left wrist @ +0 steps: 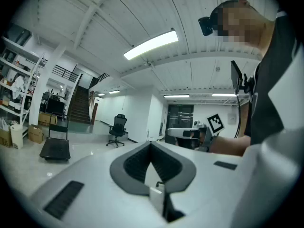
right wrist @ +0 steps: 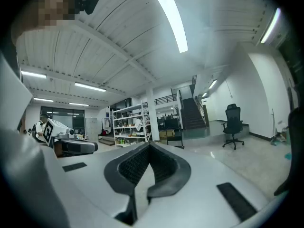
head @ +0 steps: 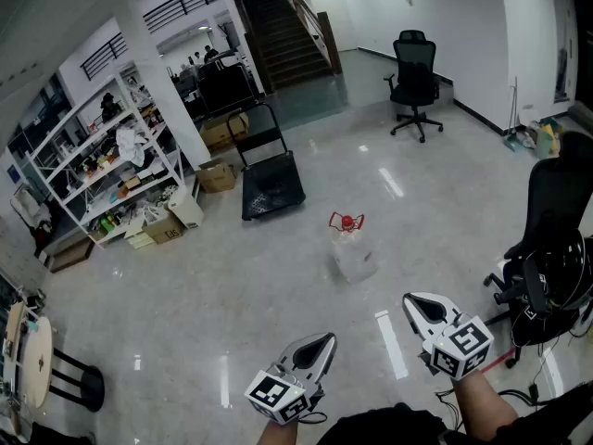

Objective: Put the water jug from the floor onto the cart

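Observation:
In the head view a clear water jug (head: 352, 253) with a red cap and handle stands on the glossy floor ahead of me. The flat black cart (head: 272, 189), its handle upright, is parked farther back and to the left. My left gripper (head: 330, 339) and right gripper (head: 409, 298) are held level, well short of the jug, both shut with nothing between the jaws. The left gripper view shows its closed tips (left wrist: 151, 144), the cart (left wrist: 55, 150) and the right gripper beside it. In the right gripper view the tips (right wrist: 150, 145) meet too. Neither gripper view shows the jug.
White shelves (head: 109, 167) and cardboard boxes (head: 216, 175) line the left wall near the cart. A black office chair (head: 414, 78) stands far back, another chair (head: 554, 248) with cables close on my right. A staircase (head: 281, 35) rises at the back. A round table (head: 28, 360) is at the left.

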Available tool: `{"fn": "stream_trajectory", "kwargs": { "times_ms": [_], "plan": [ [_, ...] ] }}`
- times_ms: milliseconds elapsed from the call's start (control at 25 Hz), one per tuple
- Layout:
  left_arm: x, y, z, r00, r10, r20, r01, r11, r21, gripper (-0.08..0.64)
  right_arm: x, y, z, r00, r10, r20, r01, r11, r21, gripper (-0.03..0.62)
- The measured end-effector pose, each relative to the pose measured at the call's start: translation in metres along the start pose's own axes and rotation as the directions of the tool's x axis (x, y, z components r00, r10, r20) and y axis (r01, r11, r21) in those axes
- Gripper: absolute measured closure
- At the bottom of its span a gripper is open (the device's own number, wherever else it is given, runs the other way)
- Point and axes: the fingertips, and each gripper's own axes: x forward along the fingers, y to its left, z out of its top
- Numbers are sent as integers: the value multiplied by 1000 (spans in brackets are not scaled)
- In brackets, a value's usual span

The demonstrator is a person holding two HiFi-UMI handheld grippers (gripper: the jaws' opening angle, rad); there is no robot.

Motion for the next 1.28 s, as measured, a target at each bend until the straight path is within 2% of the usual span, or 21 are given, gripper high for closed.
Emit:
{"fn": "stream_trajectory", "kwargs": {
  "times_ms": [240,720,1040,1280],
  "plan": [
    [-8,-1,3,999,34,15,-33,999,-13,561,-8,4,0,1000,-5,-1,5,1000,3,591],
    [-4,-6,-1,999,45,11,-45,999,-7,561,-17,-8,-1,1000,0,-10,0,1000,-1,591],
    [18,-10,3,996,84,3,-84,996,-26,561,-23,-41,3,1000,-15,23,15,999,31,591],
    [49,-16,2,994,108,-16,-108,994,-20,561,-27,-78,-3,1000,3,17,-4,998,58,591]
  ]
}}
